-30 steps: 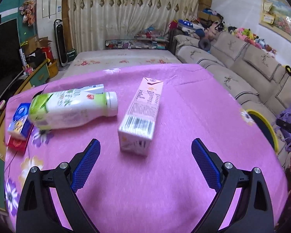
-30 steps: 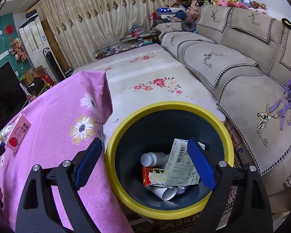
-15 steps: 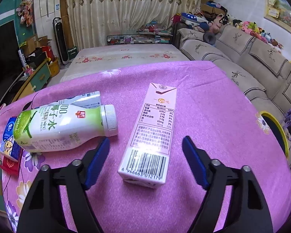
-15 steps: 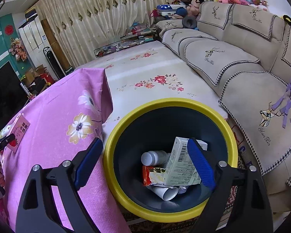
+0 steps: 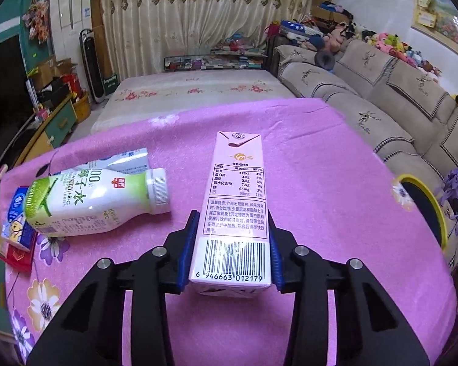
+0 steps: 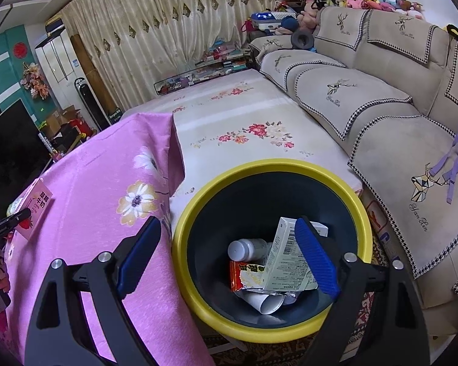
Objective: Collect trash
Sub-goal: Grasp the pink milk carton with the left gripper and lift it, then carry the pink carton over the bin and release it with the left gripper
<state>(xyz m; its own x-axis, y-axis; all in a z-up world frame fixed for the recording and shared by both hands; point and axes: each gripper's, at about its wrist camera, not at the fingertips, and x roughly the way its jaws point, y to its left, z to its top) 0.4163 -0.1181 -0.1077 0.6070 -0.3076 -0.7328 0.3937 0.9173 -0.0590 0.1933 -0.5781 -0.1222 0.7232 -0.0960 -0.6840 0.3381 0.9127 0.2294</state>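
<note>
My left gripper (image 5: 231,245) is shut on a pink milk carton (image 5: 235,201) that lies on the pink floral tablecloth (image 5: 320,183), its barcode end between the blue pads. A white and green juice bottle (image 5: 91,201) lies on its side to the left. My right gripper (image 6: 227,256) is open and empty above a yellow-rimmed dark bin (image 6: 360,213) beside the table. The bin holds a white carton (image 6: 285,262), a white bottle (image 6: 247,248), a red wrapper and crumpled paper. The pink carton also shows at the far left of the right wrist view (image 6: 36,207).
Flat blue and red packets (image 5: 16,231) lie at the table's left edge, and a pale packet sits behind the bottle. The bin's rim (image 5: 427,195) shows off the table's right edge. A beige sofa (image 6: 381,91) runs along the right, a low floral bed (image 6: 244,116) behind.
My left gripper moved forward over the pink carton and closed on its near end. The right gripper stayed open over the bin, almost still.
</note>
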